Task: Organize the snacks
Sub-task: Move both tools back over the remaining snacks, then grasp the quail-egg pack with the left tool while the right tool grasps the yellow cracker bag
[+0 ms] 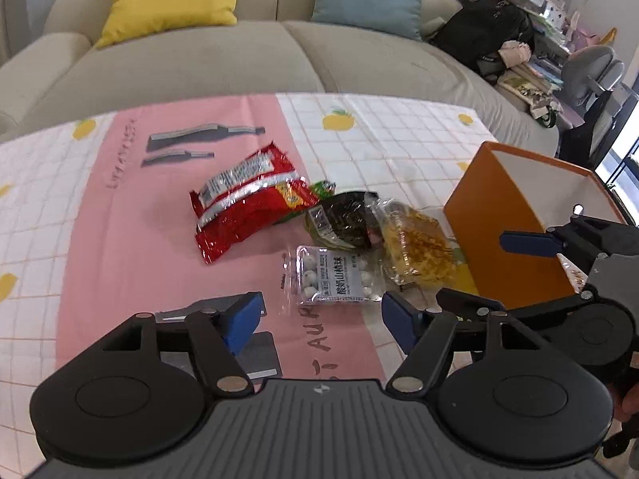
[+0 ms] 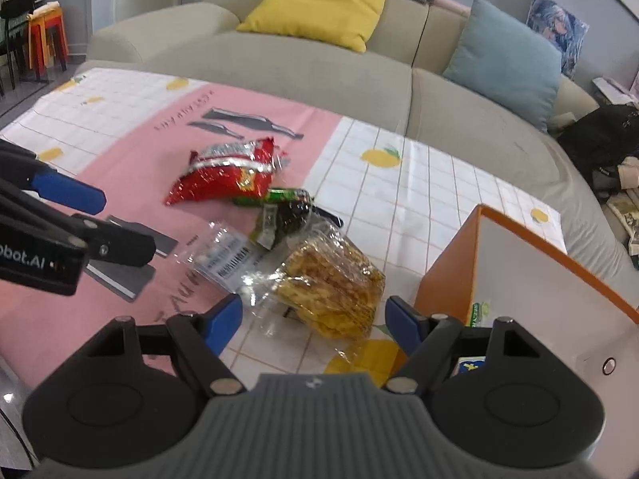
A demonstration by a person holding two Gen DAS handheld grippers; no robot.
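I'm holding the right gripper (image 2: 313,321) wide and empty, the yellow snack pack (image 2: 331,291) just ahead between its jaws. It is lying lengthwise near-to-far, with the orange box (image 2: 447,279) immediately right.

tablecloth (image 1: 399,135) | red packet (image 1: 247,203), candy pack (image 1: 331,275), orange box (image 1: 515,231)

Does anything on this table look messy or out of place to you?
Yes. The snacks lie in a loose heap on the tablecloth instead of in the orange box: a red packet, a dark packet, a clear tray of white candies and a yellow crispy snack bag, overlapping at odd angles. Nothing looks spilled or torn.
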